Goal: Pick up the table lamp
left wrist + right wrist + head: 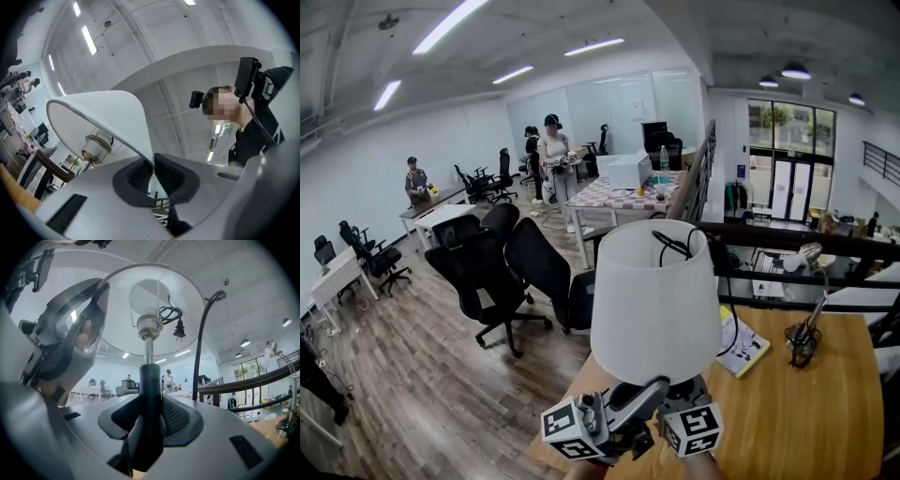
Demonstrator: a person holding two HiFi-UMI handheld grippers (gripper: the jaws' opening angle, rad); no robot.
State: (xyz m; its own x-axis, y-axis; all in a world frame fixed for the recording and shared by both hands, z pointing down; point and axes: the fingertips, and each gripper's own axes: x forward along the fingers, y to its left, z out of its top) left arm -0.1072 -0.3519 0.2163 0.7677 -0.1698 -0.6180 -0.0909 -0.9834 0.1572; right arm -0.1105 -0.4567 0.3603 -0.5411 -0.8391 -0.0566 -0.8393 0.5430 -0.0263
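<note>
Both grippers grip the table lamp (654,300) at the near edge of the wooden surface (806,412), toward 6 o'clock in the head view. The left gripper (153,171) pinches the white shade (108,112) at its rim. The right gripper (149,414) is clamped on the black stem (148,380). A small desk lamp (804,333) stands at the table lamp's 3 o'clock.

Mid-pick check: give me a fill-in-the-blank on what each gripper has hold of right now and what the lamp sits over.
1. The right gripper is shut on the table lamp's black ____.
2. The left gripper pinches the rim of the lamp's white ____.
3. The yellow booklet lies on a table made of ____.

Missing words: stem; shade; wood.
</note>
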